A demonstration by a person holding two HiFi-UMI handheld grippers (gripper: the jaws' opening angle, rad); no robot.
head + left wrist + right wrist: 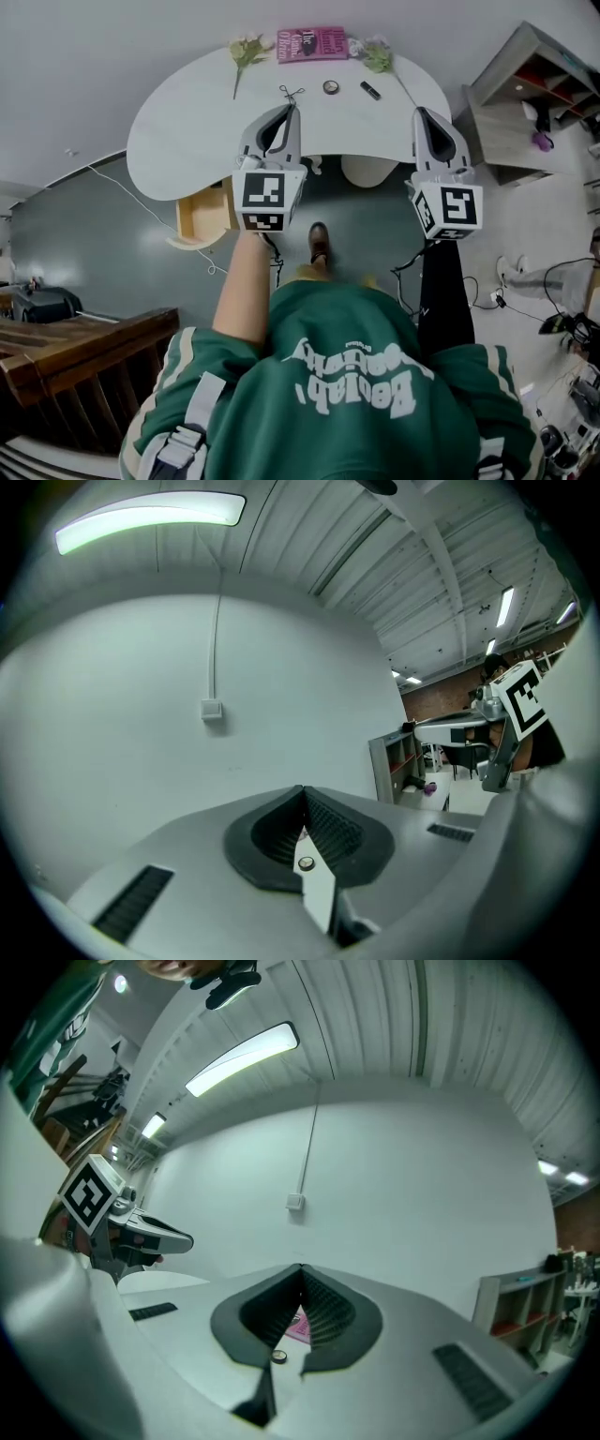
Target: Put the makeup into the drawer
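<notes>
Left tool [292, 109]: jaws fully closed, tips meeting, nothing between them. Held level over the near edge of the white worktop [187, 131], pointing toward the wall. Its marker cube [264, 201] sits close to the person's bare forearm.

Right tool [419, 112]: jaws also closed tip to tip and empty. It is level, parallel to the left tool and well apart from it, over the right near edge of the worktop. Its own view shows a sliver of pink through the hollow behind the closed tips.

Makeup: round compact [330, 87] and short black tube [370, 90] lie near each other on the worktop, back centre, in front of the pink book [312, 44]. Both lie beyond the tool tips, between the two tools; neither is touched.

Small dark wiry item [292, 94] lies just ahead of the left tool's tips; what it is I cannot tell.

Flower sprigs [247, 52] lie on either side of the book.

Drawer [202, 217]: pale wood, pulled open, projecting from under the worktop's left part, beside the left marker cube.

Person in a green jacket [356, 394] stands at the worktop, one shoe [319, 242] visible below it. Open shelf unit [525, 94] to the right; wooden railing [75, 356] lower left.
</notes>
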